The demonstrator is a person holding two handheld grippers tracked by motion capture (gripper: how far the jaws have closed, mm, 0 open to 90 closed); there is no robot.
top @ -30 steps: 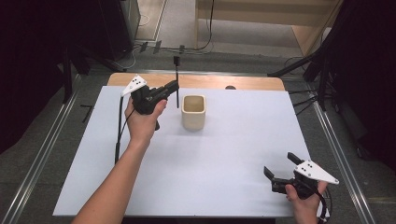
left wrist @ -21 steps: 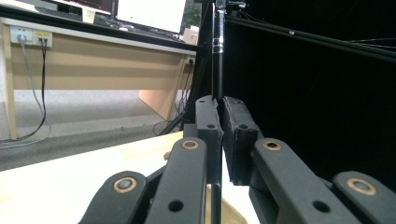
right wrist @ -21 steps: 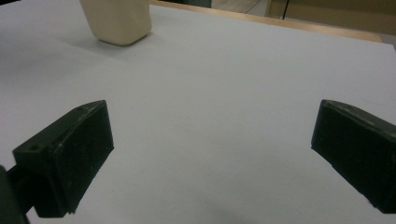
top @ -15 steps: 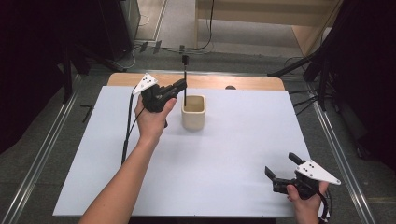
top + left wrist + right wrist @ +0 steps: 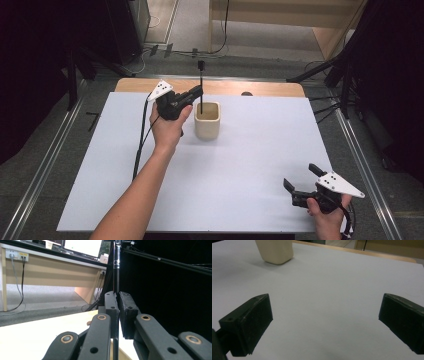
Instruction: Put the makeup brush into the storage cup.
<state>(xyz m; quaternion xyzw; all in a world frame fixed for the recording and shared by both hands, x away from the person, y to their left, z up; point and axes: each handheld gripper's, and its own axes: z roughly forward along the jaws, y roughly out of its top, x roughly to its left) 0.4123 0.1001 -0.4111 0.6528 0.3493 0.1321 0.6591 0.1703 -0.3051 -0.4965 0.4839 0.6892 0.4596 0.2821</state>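
A thin black rod (image 5: 201, 87) stands upright with its lower end inside a cream square cup (image 5: 207, 120) at the back middle of the white table. My left gripper (image 5: 199, 92) is shut on the rod just above the cup's rim. In the left gripper view the rod (image 5: 116, 267) rises straight up from between the closed pads (image 5: 111, 307). My right gripper (image 5: 298, 180) rests low at the table's front right, open, with nothing between its fingers. The right gripper view has the cup (image 5: 275, 251) far off at the top left, beyond the spread pads (image 5: 253, 322).
The white table top (image 5: 240, 160) has a wooden strip (image 5: 270, 88) along its back edge, with a small dark knob (image 5: 246, 93) on it. A black hex key (image 5: 93, 120) lies on the floor left of the table. Metal rails run along both sides.
My left gripper has carried the rod to the right, from left of the cup to over it, and lowered its end into the cup. The right gripper has stayed still.
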